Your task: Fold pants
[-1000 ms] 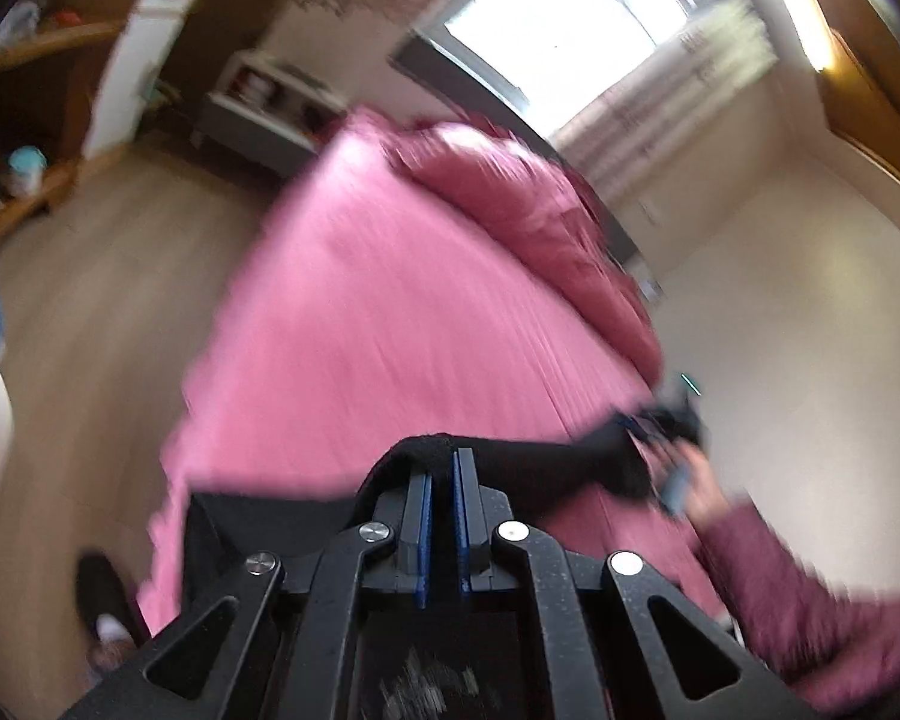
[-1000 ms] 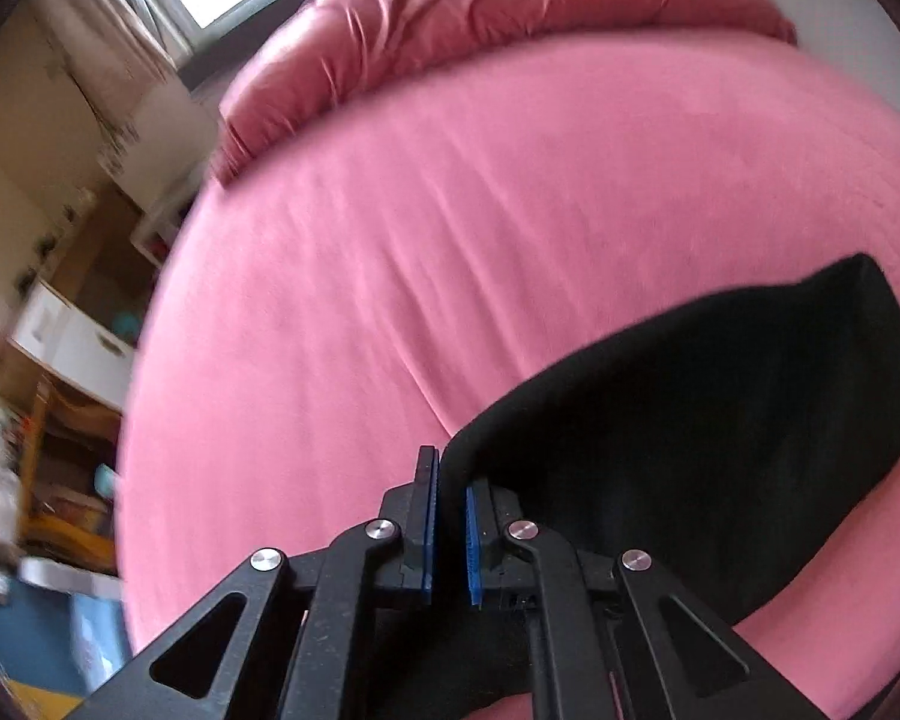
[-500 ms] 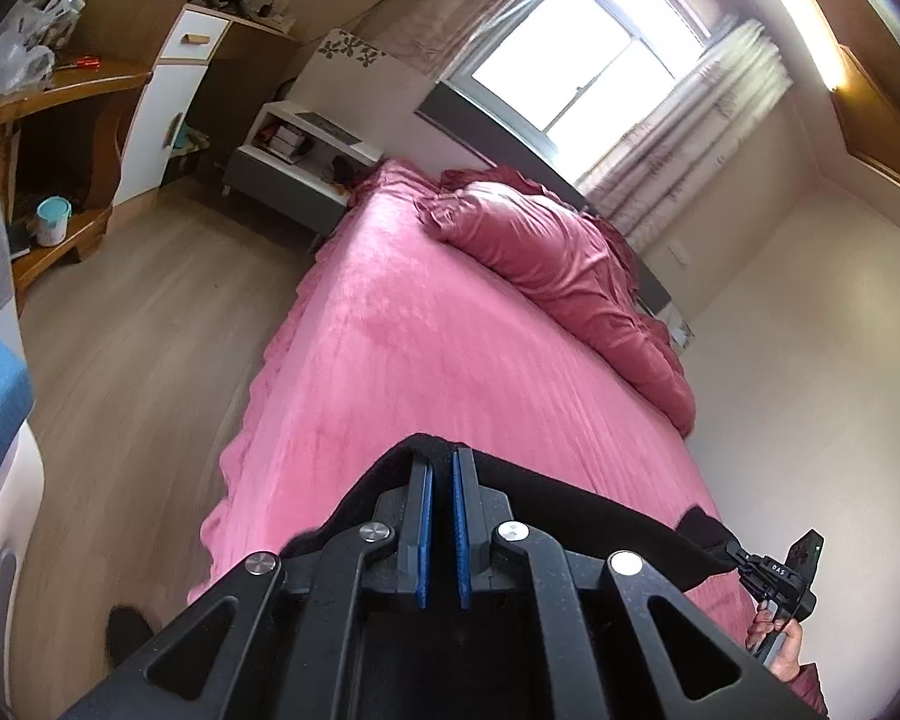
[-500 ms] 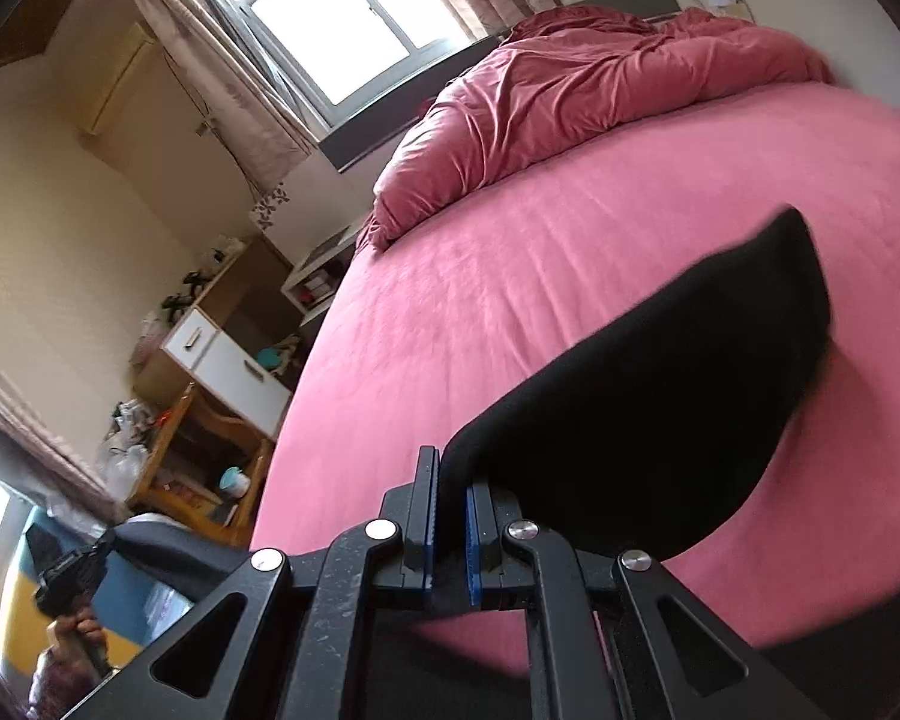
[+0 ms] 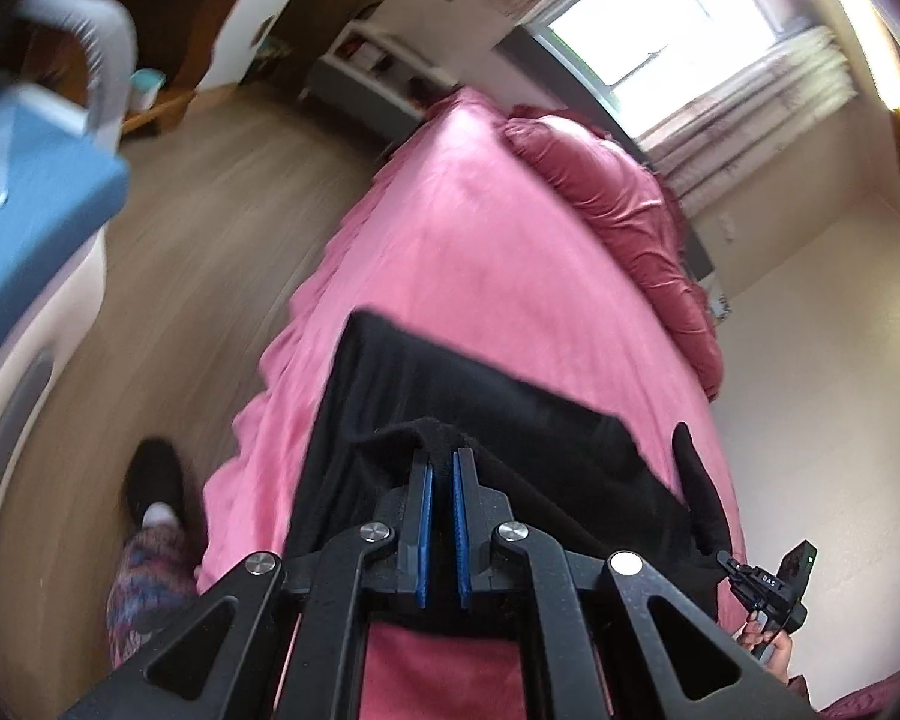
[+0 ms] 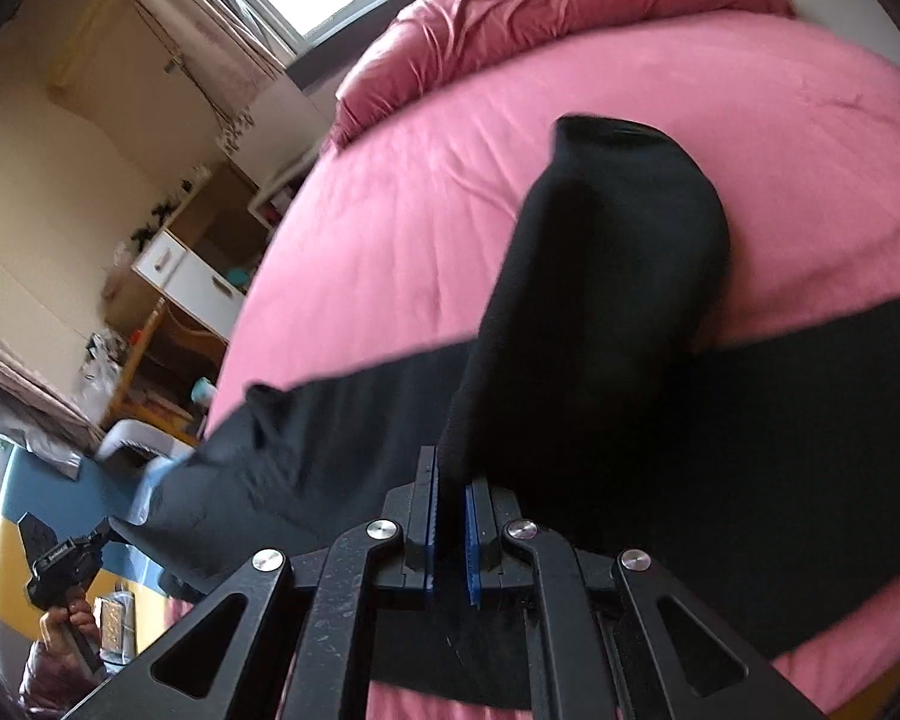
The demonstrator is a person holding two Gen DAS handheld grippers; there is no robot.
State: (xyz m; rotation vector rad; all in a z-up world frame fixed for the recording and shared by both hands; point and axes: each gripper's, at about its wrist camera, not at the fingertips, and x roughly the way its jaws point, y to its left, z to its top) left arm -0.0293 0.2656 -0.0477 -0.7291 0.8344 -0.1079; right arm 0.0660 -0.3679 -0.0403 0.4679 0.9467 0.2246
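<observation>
The black pants (image 5: pixel 480 396) hang stretched between my two grippers above the foot of a pink bed (image 5: pixel 480 252). My left gripper (image 5: pixel 441 462) is shut on one end of the top edge of the pants. My right gripper (image 6: pixel 450 480) is shut on the other end, and a loose black fold (image 6: pixel 618 228) stands up past its fingers. The pants (image 6: pixel 750 420) drape over the bed edge in the right wrist view. Each gripper shows small in the other's view: the right one (image 5: pixel 768 588), the left one (image 6: pixel 60 564).
A crumpled dark pink duvet (image 5: pixel 618 204) lies at the head of the bed under the window (image 5: pixel 648 18). Wooden floor (image 5: pixel 198 276) runs along the left side, with a blue and white object (image 5: pixel 36 210), shelves and a desk beyond. My foot (image 5: pixel 150 480) stands by the bed.
Both grippers have dropped toward the bed with the pants. More of the pants now lies spread across the foot of the bed, and a fold has flipped up in the right wrist view.
</observation>
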